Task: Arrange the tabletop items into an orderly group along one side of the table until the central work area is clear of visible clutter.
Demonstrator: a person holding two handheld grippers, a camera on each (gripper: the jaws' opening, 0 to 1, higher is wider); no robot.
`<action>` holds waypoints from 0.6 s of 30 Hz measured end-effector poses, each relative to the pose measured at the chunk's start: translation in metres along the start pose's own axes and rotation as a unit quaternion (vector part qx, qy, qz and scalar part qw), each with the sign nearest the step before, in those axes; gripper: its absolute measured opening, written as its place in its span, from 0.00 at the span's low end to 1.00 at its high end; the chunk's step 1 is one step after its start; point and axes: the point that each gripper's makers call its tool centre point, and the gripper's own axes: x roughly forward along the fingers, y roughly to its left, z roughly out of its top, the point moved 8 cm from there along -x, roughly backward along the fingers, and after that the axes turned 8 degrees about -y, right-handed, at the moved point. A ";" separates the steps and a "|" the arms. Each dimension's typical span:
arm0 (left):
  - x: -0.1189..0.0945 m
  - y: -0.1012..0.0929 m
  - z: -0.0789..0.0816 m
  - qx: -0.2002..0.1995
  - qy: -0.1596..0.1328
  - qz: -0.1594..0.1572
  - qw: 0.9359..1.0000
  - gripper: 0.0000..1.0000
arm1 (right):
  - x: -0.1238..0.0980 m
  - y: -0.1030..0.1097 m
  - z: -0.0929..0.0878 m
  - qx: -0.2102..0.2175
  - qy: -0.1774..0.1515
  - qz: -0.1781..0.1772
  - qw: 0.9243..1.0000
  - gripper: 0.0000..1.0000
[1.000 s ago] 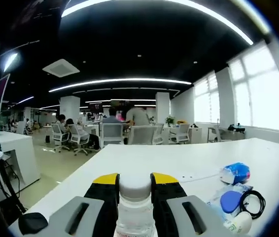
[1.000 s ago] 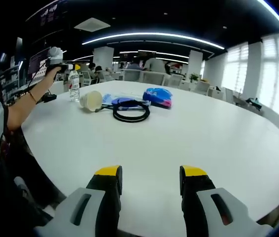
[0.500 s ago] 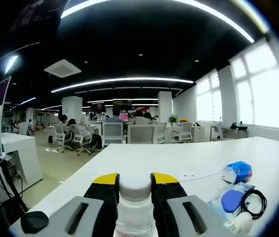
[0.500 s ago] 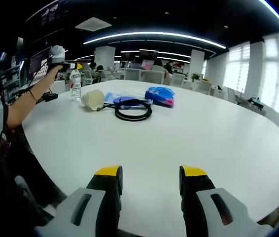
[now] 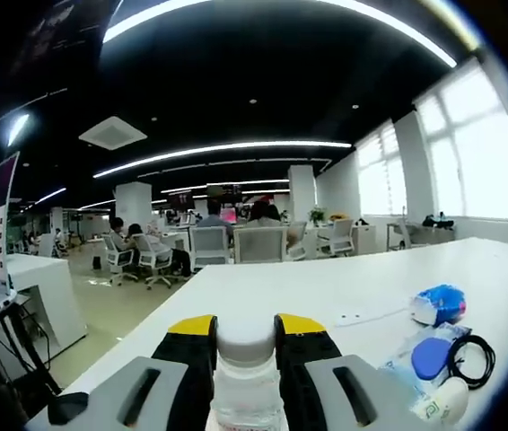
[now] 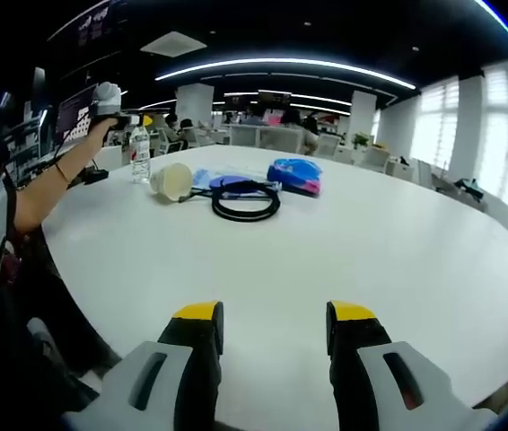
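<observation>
Bottle, light, slick plastic, stands at the counter edge beside the clutter, clamped just under its cap by the left gripper; right gripper hovers spread, empty.

On the white round desk we see the clear plastic water bottle far left, the cream paper cup right of it, then the black coiled cable, with the blue plastic packet behind.
</observation>
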 end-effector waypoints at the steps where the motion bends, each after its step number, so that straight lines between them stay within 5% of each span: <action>1: -0.001 -0.001 0.002 0.015 -0.010 -0.001 1.000 0.24 | 0.000 -0.001 -0.001 0.002 0.001 -0.001 1.000 0.44; 3: -0.003 -0.002 0.005 0.046 -0.029 -0.003 0.999 0.24 | -0.001 -0.003 -0.004 0.005 0.003 -0.003 1.000 0.44; 18: -0.018 0.009 0.006 0.055 -0.029 0.005 0.998 0.42 | -0.001 0.003 -0.005 0.010 -0.002 0.015 1.000 0.44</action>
